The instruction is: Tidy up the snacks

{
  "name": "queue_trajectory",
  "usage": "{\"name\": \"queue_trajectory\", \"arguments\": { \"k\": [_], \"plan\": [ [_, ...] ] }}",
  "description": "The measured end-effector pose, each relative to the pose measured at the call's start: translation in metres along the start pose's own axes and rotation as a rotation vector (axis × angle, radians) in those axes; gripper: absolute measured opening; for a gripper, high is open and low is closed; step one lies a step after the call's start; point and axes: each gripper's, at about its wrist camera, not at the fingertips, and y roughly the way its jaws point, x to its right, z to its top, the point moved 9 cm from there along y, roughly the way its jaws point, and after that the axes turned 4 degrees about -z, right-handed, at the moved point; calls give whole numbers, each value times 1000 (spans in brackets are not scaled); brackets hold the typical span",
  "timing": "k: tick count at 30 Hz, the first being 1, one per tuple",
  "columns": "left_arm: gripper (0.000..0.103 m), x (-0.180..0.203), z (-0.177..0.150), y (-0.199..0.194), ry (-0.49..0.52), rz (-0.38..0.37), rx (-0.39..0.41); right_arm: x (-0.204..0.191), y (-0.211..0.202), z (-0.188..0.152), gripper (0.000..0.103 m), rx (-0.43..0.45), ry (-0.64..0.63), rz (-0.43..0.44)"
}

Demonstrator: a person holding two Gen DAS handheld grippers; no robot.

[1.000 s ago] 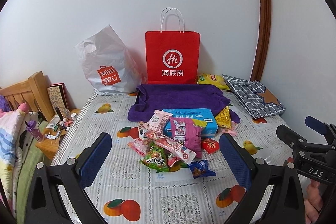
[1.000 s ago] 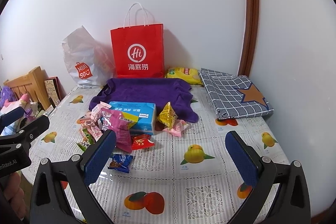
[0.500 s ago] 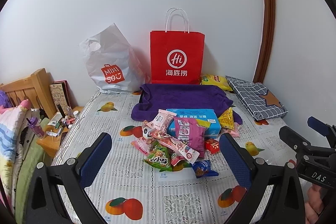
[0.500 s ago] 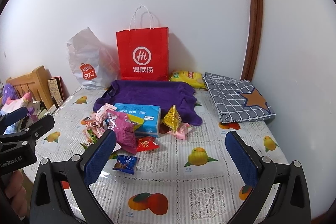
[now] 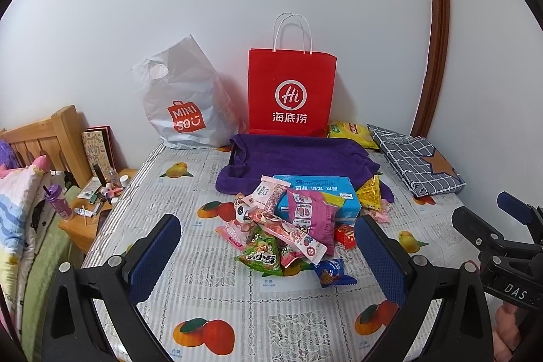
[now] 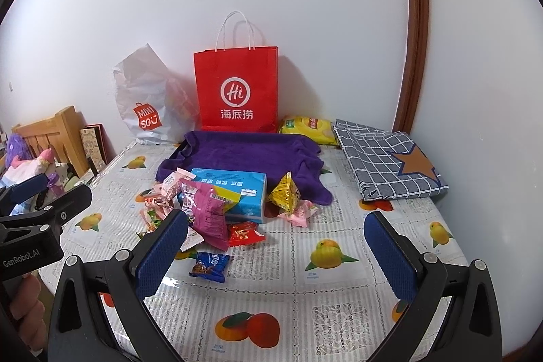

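A pile of snack packets (image 5: 288, 233) lies mid-table on the fruit-print cloth, around a blue tissue pack (image 5: 319, 195); it also shows in the right wrist view (image 6: 210, 212). A small blue packet (image 6: 210, 267) lies nearest, a yellow triangular packet (image 6: 285, 195) to the right. A red paper bag (image 5: 292, 94) stands upright against the wall behind a purple towel (image 5: 298, 158). My left gripper (image 5: 268, 256) is open and empty, held above the table in front of the pile. My right gripper (image 6: 275, 256) is open and empty, right of the pile.
A white plastic Miniso bag (image 5: 183, 107) leans on the wall left of the red bag. A yellow chip bag (image 5: 353, 134) and a folded grey checked cloth (image 5: 417, 162) lie at the back right. A wooden bedside stand with small items (image 5: 95, 202) is off the table's left edge.
Both grippers have drawn slightly closer to the pile and tilted, so the scene sits a little lower in both views. Nothing on the table has moved.
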Motion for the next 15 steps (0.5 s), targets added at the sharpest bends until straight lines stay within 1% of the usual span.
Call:
{"name": "queue_trajectory", "arguments": {
  "k": [15],
  "plan": [
    [103,-1,-1,-1,-1,-3,1,-1,-3,0,103,5,10,1]
  ]
}}
